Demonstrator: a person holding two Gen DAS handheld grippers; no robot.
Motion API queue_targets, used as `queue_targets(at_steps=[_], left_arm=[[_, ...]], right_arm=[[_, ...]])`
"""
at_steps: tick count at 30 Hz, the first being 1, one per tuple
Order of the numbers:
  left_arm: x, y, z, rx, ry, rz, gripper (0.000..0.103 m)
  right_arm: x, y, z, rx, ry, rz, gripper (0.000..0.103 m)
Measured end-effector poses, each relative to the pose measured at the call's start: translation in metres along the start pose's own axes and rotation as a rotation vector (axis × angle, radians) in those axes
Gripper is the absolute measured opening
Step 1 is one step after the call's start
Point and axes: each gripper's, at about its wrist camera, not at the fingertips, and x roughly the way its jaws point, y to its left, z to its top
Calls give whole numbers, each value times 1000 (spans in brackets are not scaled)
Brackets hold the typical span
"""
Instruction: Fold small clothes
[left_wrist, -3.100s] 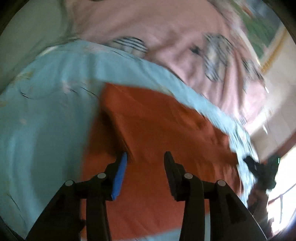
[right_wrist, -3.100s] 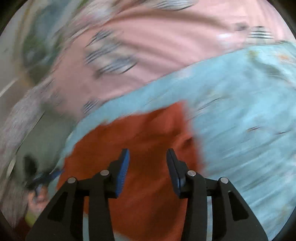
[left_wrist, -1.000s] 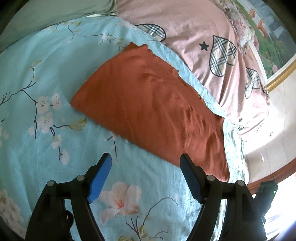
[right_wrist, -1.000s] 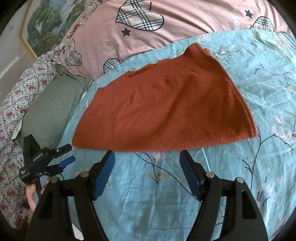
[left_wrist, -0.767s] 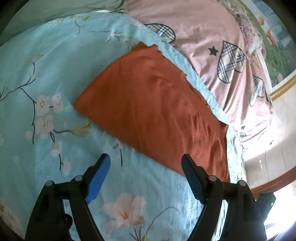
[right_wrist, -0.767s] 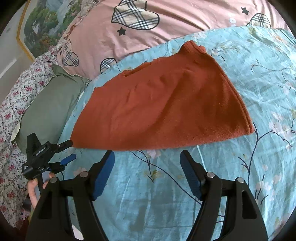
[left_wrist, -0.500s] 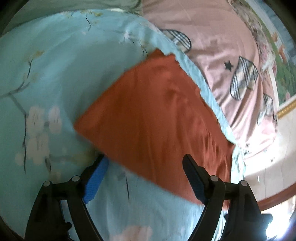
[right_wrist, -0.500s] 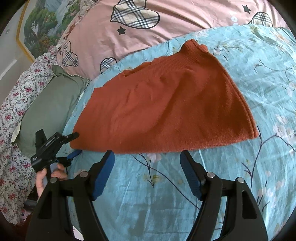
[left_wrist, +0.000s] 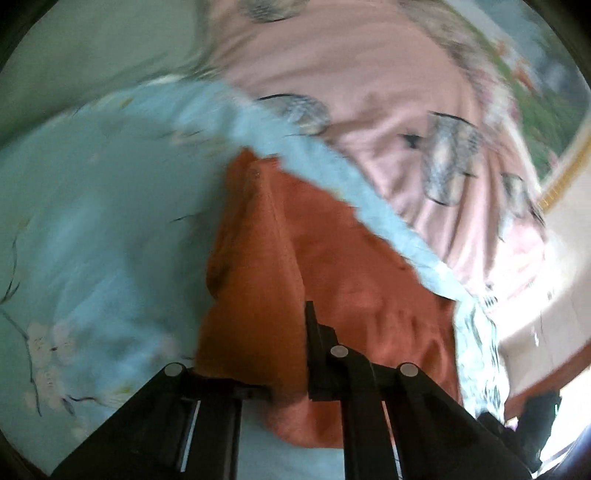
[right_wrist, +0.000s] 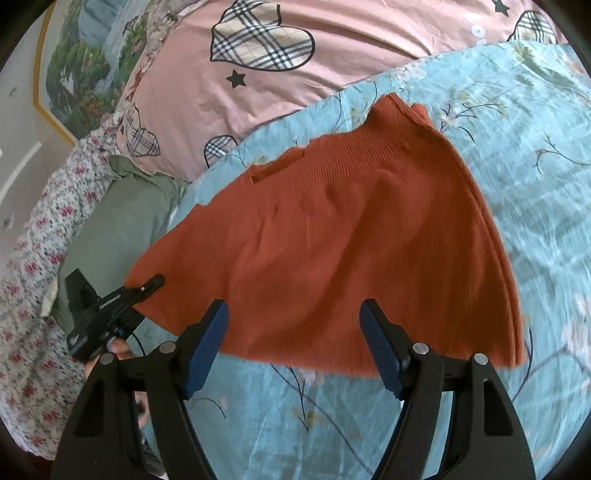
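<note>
One floral blue bedspread (right_wrist: 517, 147) — pink pillow (right_wrist: 332, 44) behind.

Motion blur smears the left wrist view, and the orange garment (left_wrist: 258, 295) hides the left claw's (left_wrist: 291, 354) left finger.

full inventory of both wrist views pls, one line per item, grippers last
orange garment: 1, rust orange knit, lying on the blue sheet, left corner lifted
blue sheet: 1, light blue with floral print, under the garment
pink cover: 1, pink with plaid hearts and stars, beyond the sheet
green pillow: 1, grey-green, left of the sheet
floral fabric: 1, white with red flowers, far left
framed picture: 1, landscape, on the wall
left gripper: 1, black, shut on the garment's corner
right gripper: 1, black with blue pads, open, over the garment's near edge
</note>
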Motion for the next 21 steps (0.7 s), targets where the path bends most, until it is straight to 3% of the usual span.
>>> queue_targets(at_steps=[5, 8, 13, 19, 20, 21], left_arm=[[2, -83, -18, 227, 19, -55, 8], [23, -126, -50, 374, 57, -29, 8], [60, -144, -90, 471, 136, 39, 8], [67, -147, -97, 523, 132, 62, 8], [67, -149, -98, 540, 129, 71, 8], [66, -152, -99, 564, 124, 83, 8]], right_arm=[[7, -14, 26, 73, 26, 80, 74], [17, -17, 41, 98, 49, 121, 74], [53, -17, 63, 134, 121, 195, 74], [120, 1, 81, 84, 244, 207, 74], [136, 8, 85, 55, 269, 199, 72], [144, 11, 88, 41, 272, 182, 59]])
